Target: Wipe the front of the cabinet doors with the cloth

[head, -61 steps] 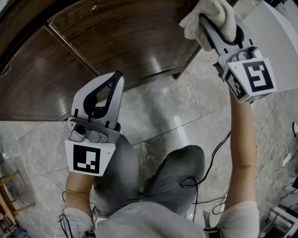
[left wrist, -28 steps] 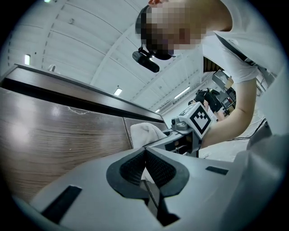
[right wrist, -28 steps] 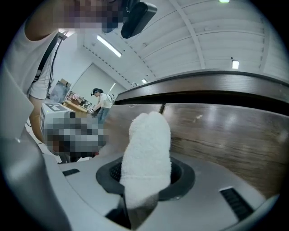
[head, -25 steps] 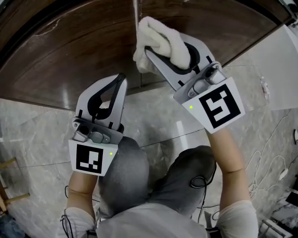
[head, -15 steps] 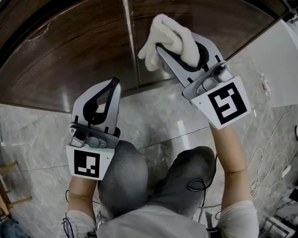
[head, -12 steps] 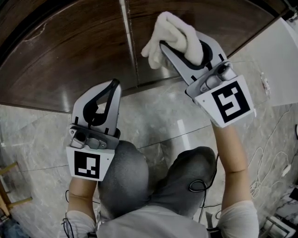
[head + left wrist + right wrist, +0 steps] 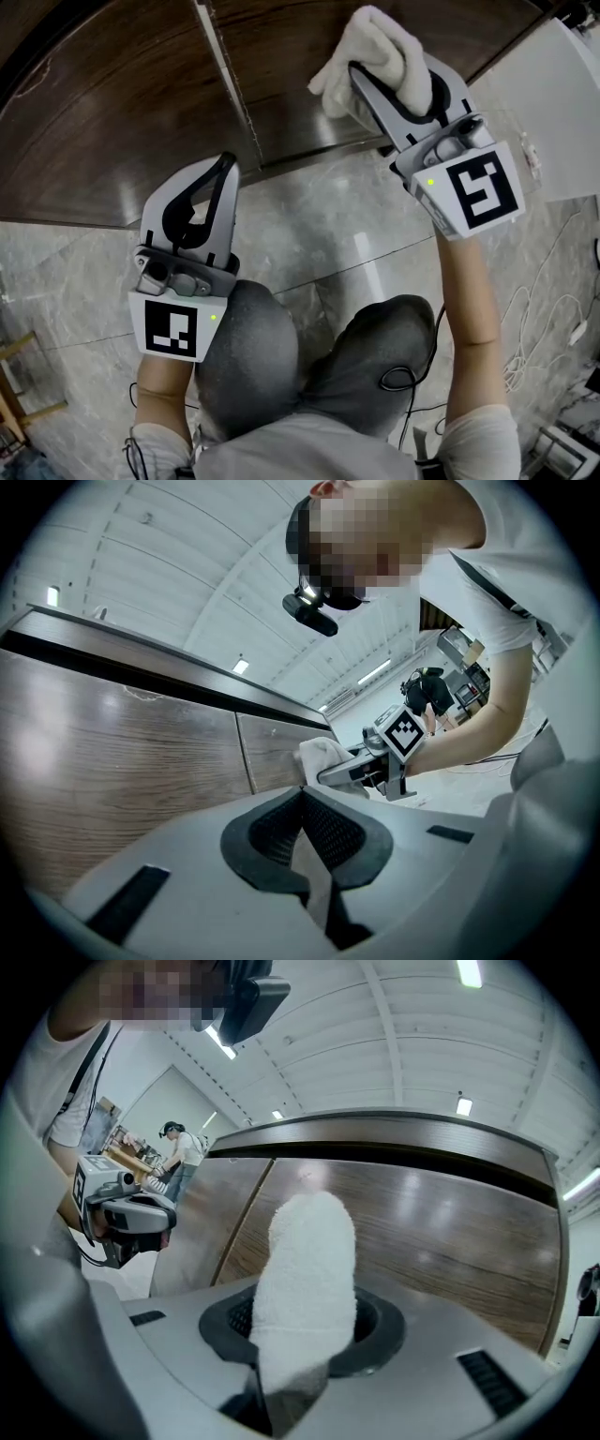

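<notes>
Dark brown wooden cabinet doors (image 7: 141,112) fill the top of the head view, with a vertical seam (image 7: 225,84) between two of them. A white cloth (image 7: 380,47) is pressed against the right-hand door (image 7: 431,1222), to the right of the seam. My right gripper (image 7: 367,73) is shut on it, and the cloth (image 7: 305,1269) stands up between the jaws and hides their tips. My left gripper (image 7: 223,167) is shut with nothing in it, low in front of the left door (image 7: 122,752) and apart from it. The cloth (image 7: 323,755) also shows in the left gripper view.
Grey marble floor tiles (image 7: 309,234) run along the foot of the cabinet. The person's knees in grey trousers (image 7: 309,347) are below the grippers. Cables (image 7: 553,309) lie on the floor at right. A white panel (image 7: 562,103) adjoins the cabinet's right end. A second person (image 7: 183,1162) stands far off.
The right gripper has carried the cloth from the seam to the right and up across the right door. The left gripper has stayed about where it was, still shut.
</notes>
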The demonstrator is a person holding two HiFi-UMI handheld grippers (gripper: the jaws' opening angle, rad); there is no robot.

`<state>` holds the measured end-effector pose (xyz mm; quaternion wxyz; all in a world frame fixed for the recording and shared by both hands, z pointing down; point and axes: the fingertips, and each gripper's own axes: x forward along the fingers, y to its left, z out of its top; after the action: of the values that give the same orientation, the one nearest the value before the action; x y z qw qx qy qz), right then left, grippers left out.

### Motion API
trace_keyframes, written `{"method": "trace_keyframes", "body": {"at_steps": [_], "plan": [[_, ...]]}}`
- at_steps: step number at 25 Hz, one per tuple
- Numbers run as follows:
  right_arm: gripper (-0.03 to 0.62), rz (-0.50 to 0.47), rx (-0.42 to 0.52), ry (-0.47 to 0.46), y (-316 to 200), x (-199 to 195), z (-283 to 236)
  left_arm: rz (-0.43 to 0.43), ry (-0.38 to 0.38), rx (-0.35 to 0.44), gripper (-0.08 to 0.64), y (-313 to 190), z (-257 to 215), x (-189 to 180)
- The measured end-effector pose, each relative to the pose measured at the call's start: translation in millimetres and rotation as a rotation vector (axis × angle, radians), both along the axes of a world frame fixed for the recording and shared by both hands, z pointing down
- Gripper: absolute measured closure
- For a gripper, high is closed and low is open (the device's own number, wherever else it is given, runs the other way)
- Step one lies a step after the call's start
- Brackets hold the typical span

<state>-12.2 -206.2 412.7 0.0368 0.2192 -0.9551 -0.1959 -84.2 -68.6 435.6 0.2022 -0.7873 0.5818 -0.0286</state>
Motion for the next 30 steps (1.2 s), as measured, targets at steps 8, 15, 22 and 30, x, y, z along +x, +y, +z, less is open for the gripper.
{"method": "trace_keyframes", "body": {"at_steps": [8,15,22,30], "plan": [[0.454,0.075,-0.014,0.012,-27.9,42.1,6.7,0.021,-0.010,-0.010,0.541,-10.3,2.4,21.9],[0.454,0.148,-0.022,0.003,-54.4,84.1,16.0,0.045,-0.022,-0.026,0.541,-20.7,11.3,47.8],[0.454,0.215,-0.032,0.006,-74.0,109.8,25.0,0.048,-0.027,-0.030,0.541,-24.9,14.0,55.8],[0.454,0.310,-0.057,-0.024,-96.4,144.9,32.4,0.055,-0.034,-0.041,0.541,-30.8,18.6,63.8]]}}
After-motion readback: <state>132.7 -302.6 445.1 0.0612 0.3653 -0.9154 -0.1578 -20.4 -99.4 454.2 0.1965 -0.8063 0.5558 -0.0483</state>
